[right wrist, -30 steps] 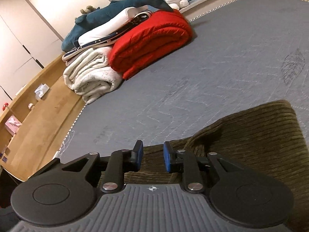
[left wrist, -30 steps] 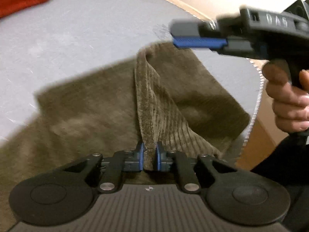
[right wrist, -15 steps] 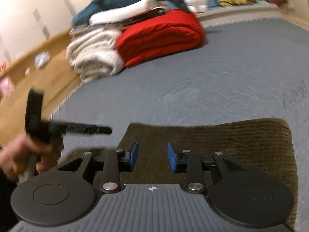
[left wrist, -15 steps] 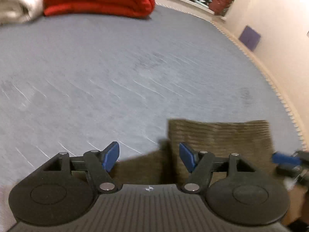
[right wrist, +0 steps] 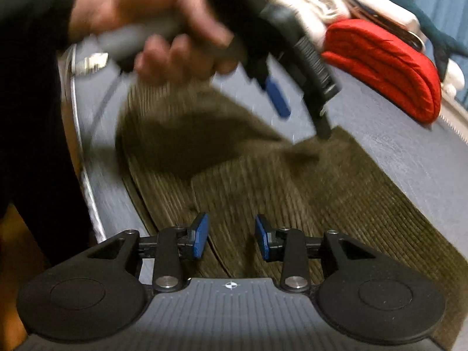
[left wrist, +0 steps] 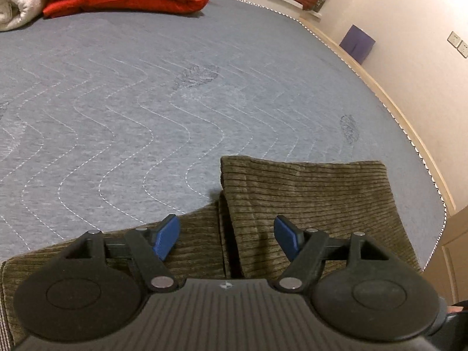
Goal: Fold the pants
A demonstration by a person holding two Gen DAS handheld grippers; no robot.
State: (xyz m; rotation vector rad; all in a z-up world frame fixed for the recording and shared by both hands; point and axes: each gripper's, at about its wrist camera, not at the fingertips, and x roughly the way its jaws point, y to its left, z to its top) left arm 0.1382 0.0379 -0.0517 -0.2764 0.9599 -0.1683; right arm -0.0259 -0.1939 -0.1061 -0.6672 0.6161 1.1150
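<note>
Both grippers hover over the pants (left wrist: 307, 201), pinching nothing. Left gripper (left wrist: 226, 238) has jaws spread and opening further, with the fold's raised edge just ahead between the pads. Right gripper (right wrist: 231, 239) is partly spread above the corduroy, frame blurred. Pants lie folded in the lower right of the left view, on the grey mattress (left wrist: 131, 102) near its edge, likely released to settle flat before the next fold.
</note>
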